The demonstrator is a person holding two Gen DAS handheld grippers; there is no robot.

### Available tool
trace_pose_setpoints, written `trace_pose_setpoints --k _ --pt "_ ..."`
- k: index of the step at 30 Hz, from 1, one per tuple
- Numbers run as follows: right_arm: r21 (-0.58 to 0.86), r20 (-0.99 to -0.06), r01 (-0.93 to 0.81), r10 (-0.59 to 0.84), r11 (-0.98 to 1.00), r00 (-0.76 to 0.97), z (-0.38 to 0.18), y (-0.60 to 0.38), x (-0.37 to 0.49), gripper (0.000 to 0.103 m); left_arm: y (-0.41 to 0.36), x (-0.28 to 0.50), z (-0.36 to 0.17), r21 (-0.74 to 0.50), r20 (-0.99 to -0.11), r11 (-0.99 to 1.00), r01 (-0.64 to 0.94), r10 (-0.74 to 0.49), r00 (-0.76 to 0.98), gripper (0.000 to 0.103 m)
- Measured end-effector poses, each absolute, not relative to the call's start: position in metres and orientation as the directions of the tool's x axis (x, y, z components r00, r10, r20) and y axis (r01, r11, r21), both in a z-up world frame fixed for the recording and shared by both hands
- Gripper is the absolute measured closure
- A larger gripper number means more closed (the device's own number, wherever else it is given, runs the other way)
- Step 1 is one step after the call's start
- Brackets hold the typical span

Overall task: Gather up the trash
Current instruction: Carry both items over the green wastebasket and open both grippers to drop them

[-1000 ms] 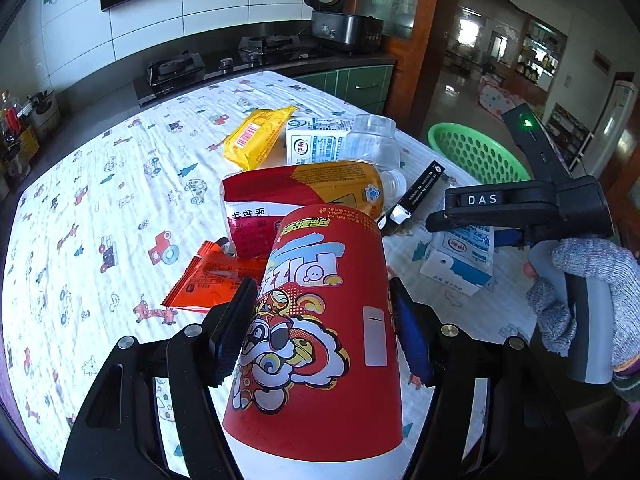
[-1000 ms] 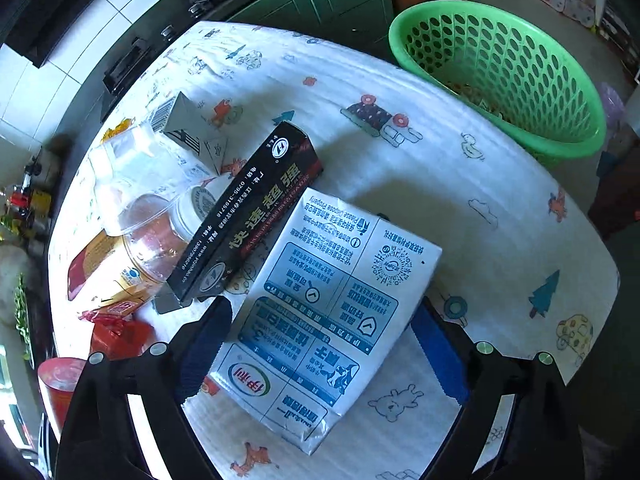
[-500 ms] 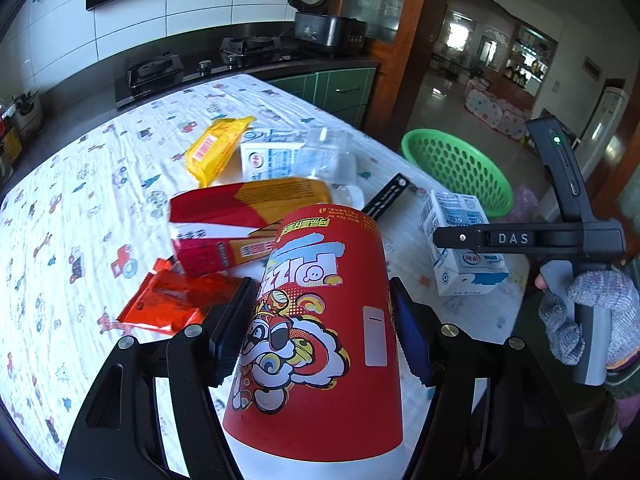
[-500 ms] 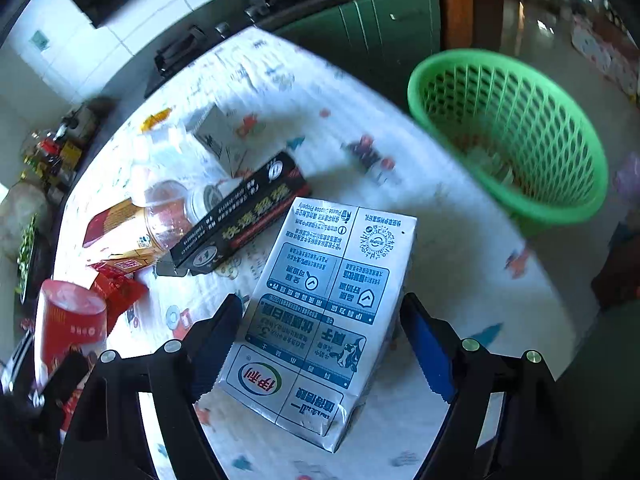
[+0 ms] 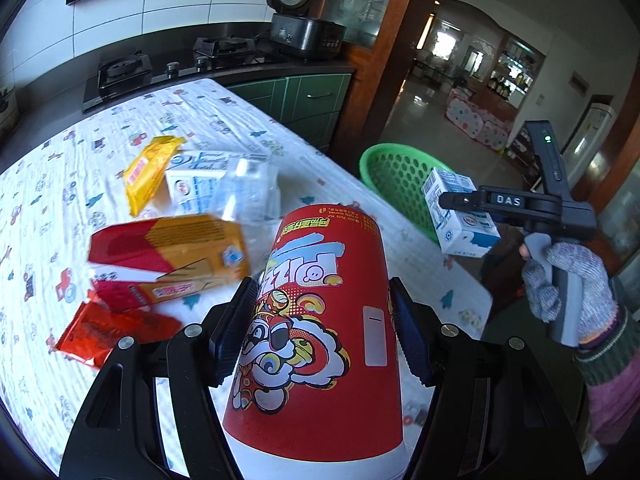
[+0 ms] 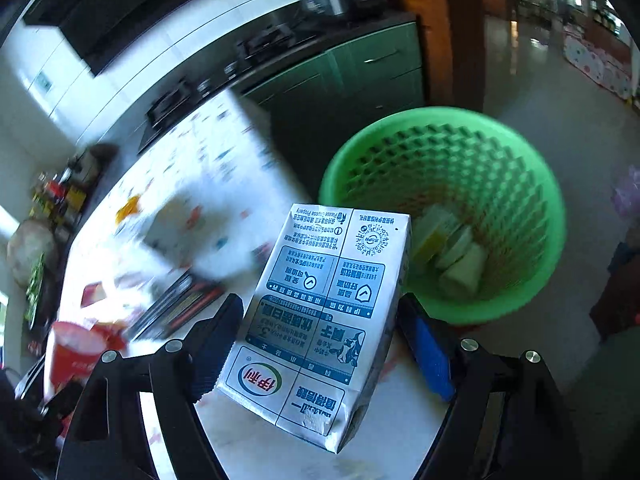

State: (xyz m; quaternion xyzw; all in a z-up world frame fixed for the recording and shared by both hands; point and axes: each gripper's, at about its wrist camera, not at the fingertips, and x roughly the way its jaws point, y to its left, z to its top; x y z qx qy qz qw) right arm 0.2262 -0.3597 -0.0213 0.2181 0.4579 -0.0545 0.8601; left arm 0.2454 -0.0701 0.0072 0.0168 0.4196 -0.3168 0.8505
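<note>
Milk carton (image 6: 320, 320), clamped across its width in the right gripper (image 6: 320, 344), hung near the green basket (image 6: 540, 280), long axis pointing toward it, while the left gripper (image 5: 320, 328), farther back, gripped the red paper cup (image 5: 320, 340)

Surface under a cartoon-print cloth

On the surface (image 5: 72, 184) lie a yellow packet (image 5: 146, 174) far left, a white carton (image 5: 198, 184) and clear bottle (image 5: 252, 190) beside it, a red-orange box (image 5: 168, 256) nearer, a red wrapper (image 5: 104, 330) nearest left.
</note>
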Motion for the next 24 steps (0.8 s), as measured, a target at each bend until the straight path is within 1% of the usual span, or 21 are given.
trace_pose_setpoints --k 7,17,20,24 --pt "0.272 -0.828 0.343 0.037 0.899 0.56 -0.042 -0.43 0.249 0.026 -0.108 0.258 0.013 -0.276 -0.708 0.771 0.575 -0.567 0.421 0.038" --pt "0.157 -0.843 0.334 -0.05 0.929 0.536 -0.08 -0.474 0.273 0.026 -0.179 0.274 0.022 -0.288 -0.695 0.731 0.618 -0.604 0.39 0.038" --pt "0.158 -0.837 0.332 -0.052 0.93 0.544 -0.085 -0.482 0.272 0.025 -0.205 0.276 0.023 -0.255 -0.699 0.721 0.644 -0.598 0.393 0.038" --pt "0.173 -0.822 0.327 -0.047 0.929 0.567 -0.083 -0.487 0.258 0.025 -0.237 0.285 0.019 -0.265 -0.708 0.699 0.664 -0.608 0.359 0.038"
